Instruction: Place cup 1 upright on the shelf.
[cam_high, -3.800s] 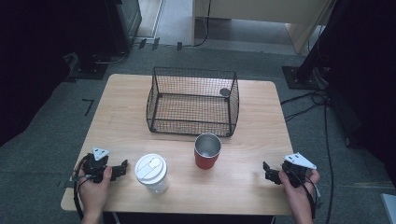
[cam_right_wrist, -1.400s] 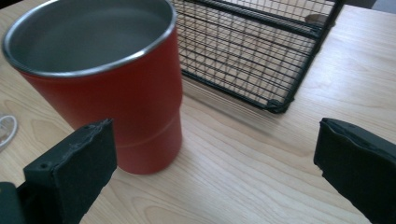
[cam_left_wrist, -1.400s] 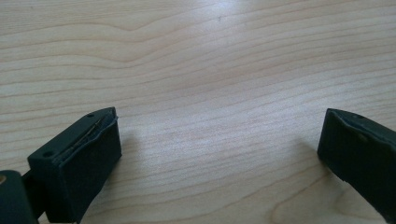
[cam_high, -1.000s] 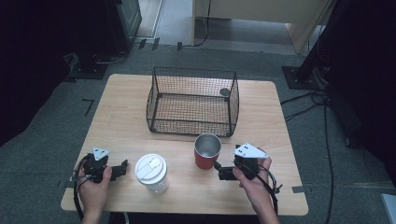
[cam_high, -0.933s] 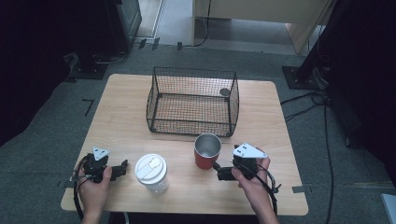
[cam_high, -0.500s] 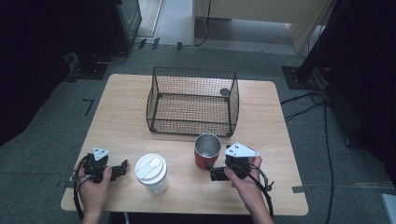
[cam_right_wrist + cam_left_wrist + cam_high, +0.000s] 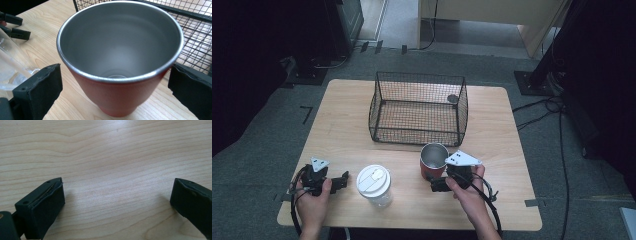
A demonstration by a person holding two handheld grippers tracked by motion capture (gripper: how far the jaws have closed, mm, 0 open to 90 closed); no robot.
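- Item: red tumbler (image 7: 433,161), steel-lined, upright, mouth open and empty; stands on the bench (image 7: 347,120) toward its near edge, just in front of the wire basket (image 7: 418,107).
- Right hand-held gripper (image 7: 438,186): jaws spread wide, one on each side of the tumbler's body, neither pad touching in the right gripper view (image 7: 117,82); nothing held yet.
- Governing relation: the tumbler lies at about 11 o'clock from the right hand (image 7: 468,189), directly ahead along the jaw line; its long axis is vertical, crosswise to the closing stroke.
- Judgement: closing alone should take the wall below the rim.
- Left hand-held gripper (image 7: 343,180): jaws wide, empty, over bare wood; rests at the 9 o'clock side, well apart from the tumbler, with the lidded clear cup (image 7: 374,185) between.
- Nearer hand: the right, clearly.
- Basket lies at 12 o'clock from the tumbler, near.
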